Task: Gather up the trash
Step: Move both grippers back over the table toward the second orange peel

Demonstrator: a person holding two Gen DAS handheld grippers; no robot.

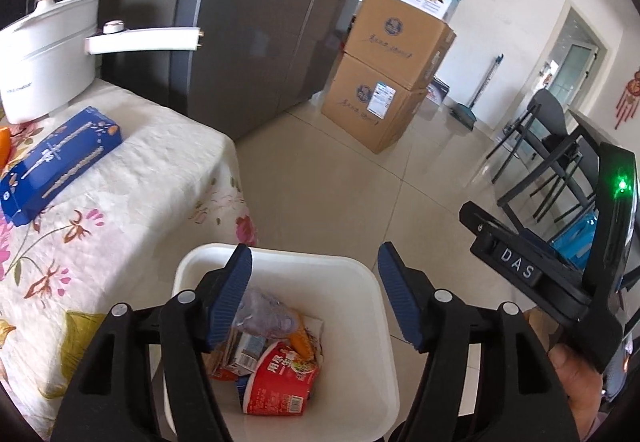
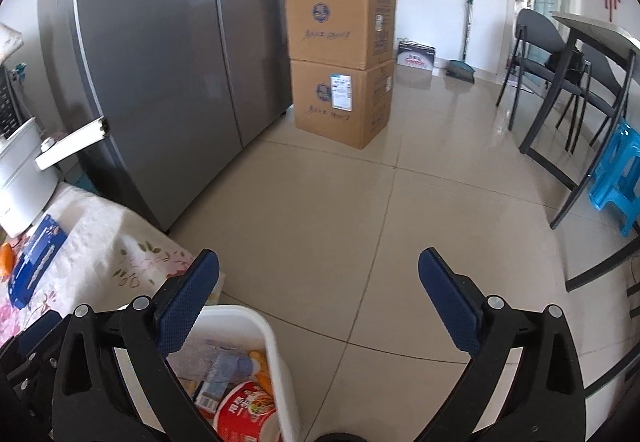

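We hold the left gripper [image 1: 316,294] over the white bin [image 1: 372,322], its blue fingers [image 1: 230,298] spread apart with nothing between them. The bin stands on the tiled floor [image 1: 320,178] just beside the worktop [image 1: 120,210] with its flowered cloth. Inside the bin we see a red instant-noodle cup [image 1: 280,382] lying on its side, a crumpled clear plastic bottle [image 1: 264,312], a small carton [image 1: 248,352] and an orange piece [image 1: 301,342].

Our right gripper [image 2: 320,306] hangs over the bin's far edge and the bare floor, fingers spread wide and empty.

On the worktop a blue box [image 1: 60,162] lies flat near a white pot [image 1: 44,54] with a long handle. Behind stand a grey fridge [image 1: 248,22] and two stacked cardboard boxes [image 1: 388,74].
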